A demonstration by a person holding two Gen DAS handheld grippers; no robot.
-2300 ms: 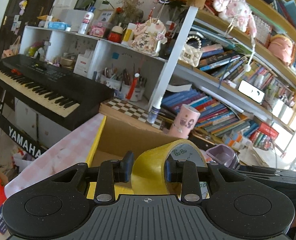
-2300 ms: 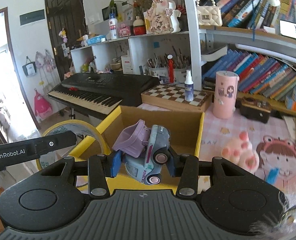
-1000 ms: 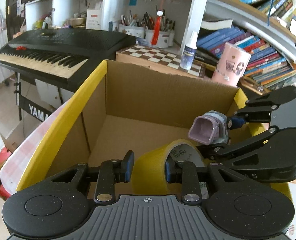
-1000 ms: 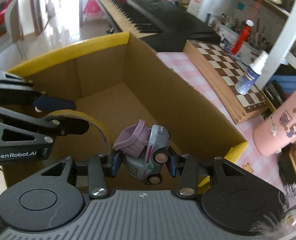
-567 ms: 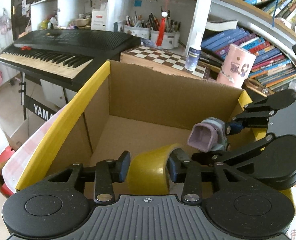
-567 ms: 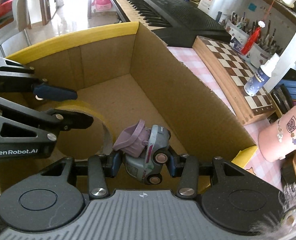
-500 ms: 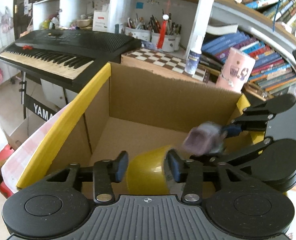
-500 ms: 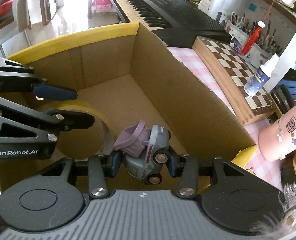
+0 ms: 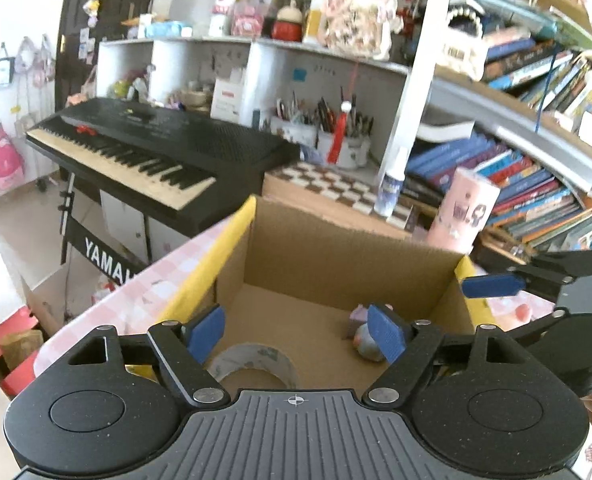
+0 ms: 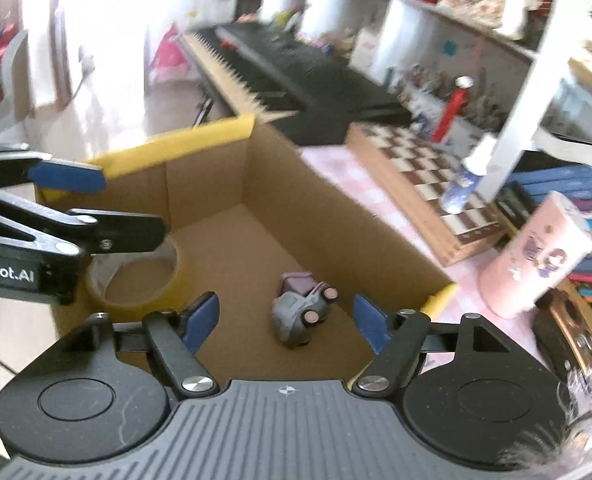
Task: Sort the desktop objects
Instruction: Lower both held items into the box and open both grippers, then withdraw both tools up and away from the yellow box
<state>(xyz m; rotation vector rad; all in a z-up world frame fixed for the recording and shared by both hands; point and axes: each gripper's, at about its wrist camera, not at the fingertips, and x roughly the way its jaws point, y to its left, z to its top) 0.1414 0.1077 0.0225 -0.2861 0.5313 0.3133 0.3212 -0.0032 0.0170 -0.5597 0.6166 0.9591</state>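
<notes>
Both drops look done: the left gripper (image 9: 298, 330) and right gripper (image 10: 285, 317), fingers just opened and empty, hover over the cardboard box (image 10: 336, 220) holding the tape roll (image 10: 139, 280) and toy car (image 10: 300, 314); next, probably fetch another bench item.

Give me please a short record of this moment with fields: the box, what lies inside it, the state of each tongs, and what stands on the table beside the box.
box: open cardboard box with yellow-taped rim, on a pink checked table
inside, one: yellow tape roll, lying flat on the box floor
inside, two: toy car, on its side, apart from the roll
left tongs: open, jaws have just been opening, nothing between them
right tongs: open, jaws have just been opening, car below them, released
beside box: chessboard, spray bottle on it, pink cylinder
</notes>
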